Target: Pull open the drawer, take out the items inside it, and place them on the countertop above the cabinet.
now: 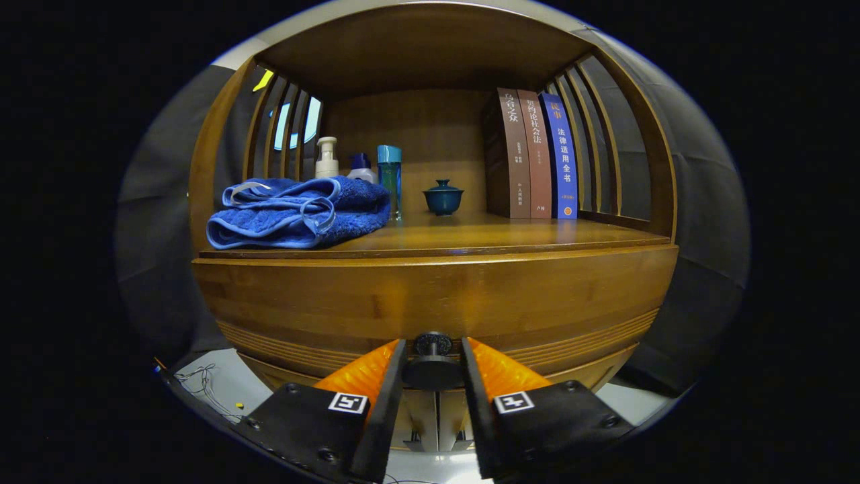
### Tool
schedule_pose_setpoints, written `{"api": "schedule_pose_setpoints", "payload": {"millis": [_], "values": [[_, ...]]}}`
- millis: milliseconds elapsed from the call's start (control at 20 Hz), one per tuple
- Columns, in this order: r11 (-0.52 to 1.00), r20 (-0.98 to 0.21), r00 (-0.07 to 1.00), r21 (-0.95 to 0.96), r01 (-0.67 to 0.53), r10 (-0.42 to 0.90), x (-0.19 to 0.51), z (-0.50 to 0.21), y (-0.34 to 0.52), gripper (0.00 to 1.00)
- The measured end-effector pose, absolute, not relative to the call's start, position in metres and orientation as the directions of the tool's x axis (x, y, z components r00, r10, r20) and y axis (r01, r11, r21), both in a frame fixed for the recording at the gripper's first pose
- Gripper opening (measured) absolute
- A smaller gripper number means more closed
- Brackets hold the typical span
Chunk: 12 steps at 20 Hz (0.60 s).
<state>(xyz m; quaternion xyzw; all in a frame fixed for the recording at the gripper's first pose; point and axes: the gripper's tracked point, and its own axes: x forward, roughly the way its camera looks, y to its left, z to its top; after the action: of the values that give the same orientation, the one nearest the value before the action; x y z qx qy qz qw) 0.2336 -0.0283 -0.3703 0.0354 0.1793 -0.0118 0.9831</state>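
Drawer (430,296) front stands shut right before you, a broad brown wooden panel under the countertop (510,234), and its dark round knob (433,344) sits low at the middle of that panel. Your gripper (433,366) has its two orange fingers (363,373) on either side of the knob, one at each flank with the knob between their tips; whether the pads actually press on it you cannot tell from here, since the gap at the tips looks about as wide as the knob's base (call it close around, not proven clamped). Above, on the countertop, a folded blue towel (299,212) lies at the front left corner, reaching to the front edge. Behind it, toward the back left corner, stand a white pump bottle (327,158), a blue-capped white bottle (361,168) and a tall teal bottle (390,181), close together. A small dark blue lidded cup (443,197) sits near the middle toward the back, apart from the bottles. Three upright books (537,154), two brown and one blue, stand side by side at the back right against the slatted side of the cabinet (201,154).
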Motion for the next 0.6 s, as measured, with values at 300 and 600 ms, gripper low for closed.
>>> {"api": "schedule_pose_setpoints", "payload": {"millis": [300, 600], "values": [[0.996, -0.372, 0.928, 0.087, 0.036, -0.001, 0.231, -0.372, -0.027, 0.27], [0.996, -0.381, 0.925, 0.085, 0.040, -0.005, 0.188, -0.364, -0.029, 0.27]]}}
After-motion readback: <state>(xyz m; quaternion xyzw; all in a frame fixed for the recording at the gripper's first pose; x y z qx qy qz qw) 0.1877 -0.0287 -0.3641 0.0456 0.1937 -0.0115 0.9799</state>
